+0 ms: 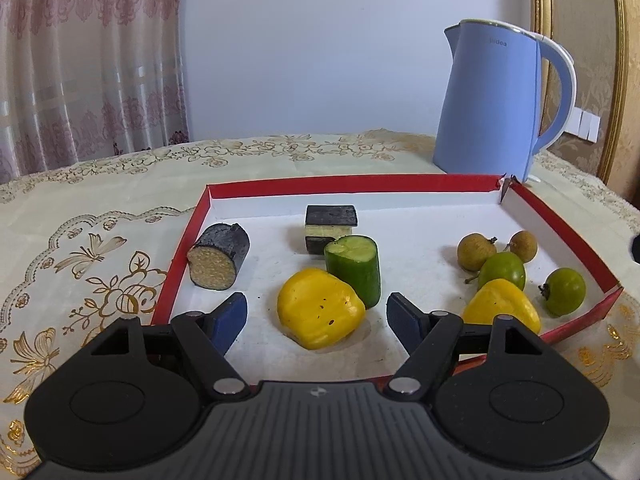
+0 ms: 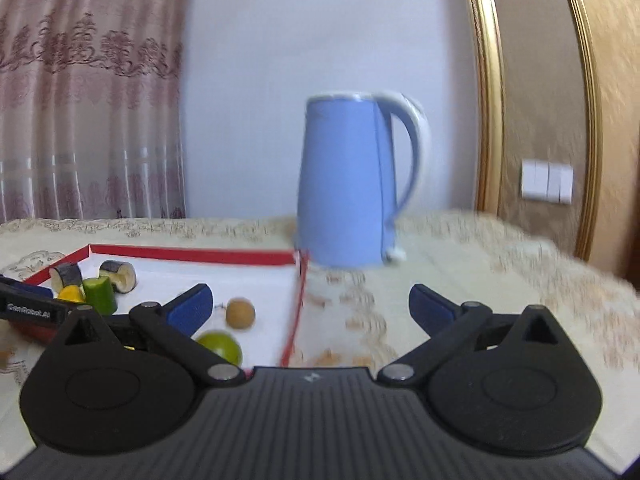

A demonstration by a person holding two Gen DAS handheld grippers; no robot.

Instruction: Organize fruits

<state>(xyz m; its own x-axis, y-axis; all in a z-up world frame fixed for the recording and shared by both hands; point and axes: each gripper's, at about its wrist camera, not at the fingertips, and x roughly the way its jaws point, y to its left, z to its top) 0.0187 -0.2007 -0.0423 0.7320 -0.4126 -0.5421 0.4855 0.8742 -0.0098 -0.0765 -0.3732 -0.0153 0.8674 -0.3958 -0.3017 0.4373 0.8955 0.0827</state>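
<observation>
Between the spread fingers of the left gripper, inside the red tray, lies a yellow fruit touching the cucumber piece. Closing may push the cucumber over; the right gripper, also apart, holds nothing and hangs over the tablecloth

The left black two-finger tool with blue pads is held level and low, its fingers spread wide and gripping nothing. The right black two-finger tool with blue pads is likewise held level, fingers parted wide and bare; its view is blurred. The left tool's dark body shows at the right view's left edge.
</observation>
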